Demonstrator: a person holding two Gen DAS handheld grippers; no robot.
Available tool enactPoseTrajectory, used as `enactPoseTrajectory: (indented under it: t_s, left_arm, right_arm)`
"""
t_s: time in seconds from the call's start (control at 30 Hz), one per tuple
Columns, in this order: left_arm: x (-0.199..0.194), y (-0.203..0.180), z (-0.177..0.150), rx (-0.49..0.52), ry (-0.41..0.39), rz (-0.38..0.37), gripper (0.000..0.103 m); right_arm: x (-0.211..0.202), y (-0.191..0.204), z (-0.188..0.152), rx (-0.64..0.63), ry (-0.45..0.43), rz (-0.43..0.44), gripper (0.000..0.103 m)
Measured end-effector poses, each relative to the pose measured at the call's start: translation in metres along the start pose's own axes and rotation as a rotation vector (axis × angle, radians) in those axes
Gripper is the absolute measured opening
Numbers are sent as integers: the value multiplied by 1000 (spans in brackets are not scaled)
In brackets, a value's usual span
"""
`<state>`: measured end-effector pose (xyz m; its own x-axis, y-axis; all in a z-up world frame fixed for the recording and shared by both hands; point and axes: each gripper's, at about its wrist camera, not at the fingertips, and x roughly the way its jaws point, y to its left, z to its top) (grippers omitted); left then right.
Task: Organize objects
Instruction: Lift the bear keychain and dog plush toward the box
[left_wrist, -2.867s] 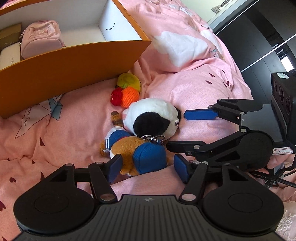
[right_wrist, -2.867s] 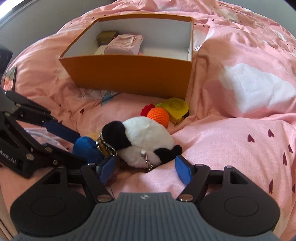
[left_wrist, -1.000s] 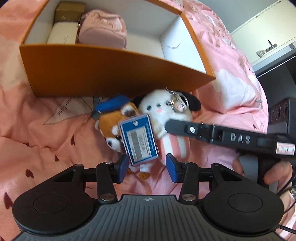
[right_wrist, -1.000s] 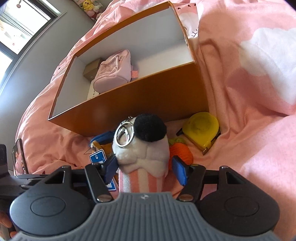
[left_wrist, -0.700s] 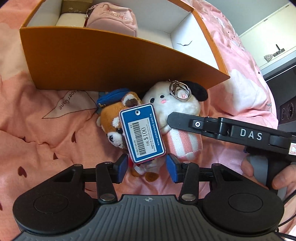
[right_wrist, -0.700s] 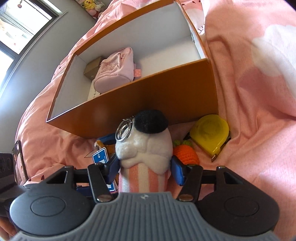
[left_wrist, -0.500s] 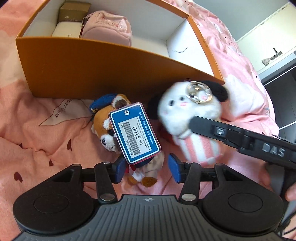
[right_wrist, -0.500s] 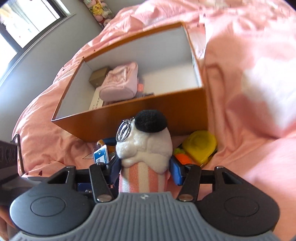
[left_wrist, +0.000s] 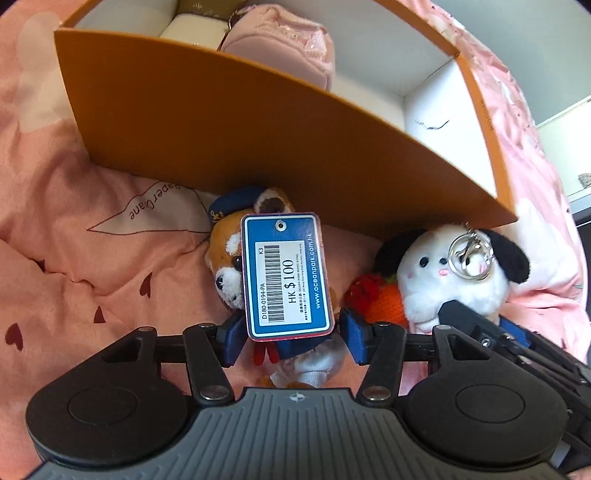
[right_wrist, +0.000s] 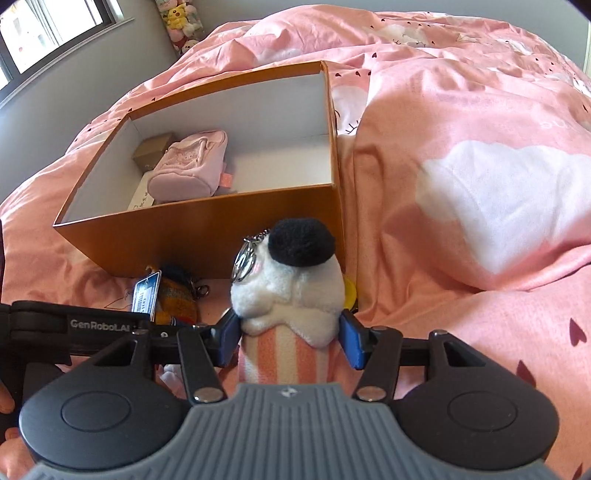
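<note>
A brown bear plush (left_wrist: 229, 258) in a blue cap lies on the pink duvet just in front of the orange box (left_wrist: 221, 122). Its blue price tag (left_wrist: 288, 277) stands up over its body. My left gripper (left_wrist: 293, 341) straddles the bear's lower body; its jaws are opening and the pads do not press on it. To the right, my right gripper (right_wrist: 288, 339) is shut on the striped body of a white dog plush (right_wrist: 291, 291). It has black ears and a key ring, and is held upright, head toward the box (right_wrist: 207, 229).
Inside the box lie a pink pouch (right_wrist: 188, 166), a small brown box (right_wrist: 153, 149) and a white box (left_wrist: 192, 29); its right half is bare. A crocheted orange carrot (left_wrist: 384, 302) and a yellow tape measure (right_wrist: 349, 291) sit by the box's near right corner.
The right gripper closed on the white dog plush and carried it right, away from the bear. The left gripper's jaws widened and it sank closer over the bear.
</note>
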<state>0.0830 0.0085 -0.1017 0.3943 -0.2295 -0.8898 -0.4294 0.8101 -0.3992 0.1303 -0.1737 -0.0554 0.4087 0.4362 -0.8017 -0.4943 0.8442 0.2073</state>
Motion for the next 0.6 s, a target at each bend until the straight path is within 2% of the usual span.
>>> enactPoseTrajectory:
  t_s: [0.07,0.23,0.47,0.6]
  left_arm:
    - [4,1,-1,-7,9,-4,62]
    - [2,0,-4,27,3,-24,47]
    - [-18,4,-11,98,-17,-57,42]
    - [-40,9,-16,126,-35,-124,42]
  right_arm:
    - [1,0,0,-7,0,-2,58]
    - [2,-2,-1,7,2,4,58]
    - [-11,2,-3,2,-23,-8,58]
    - [-24,4,-4,-4,-43,-11,58]
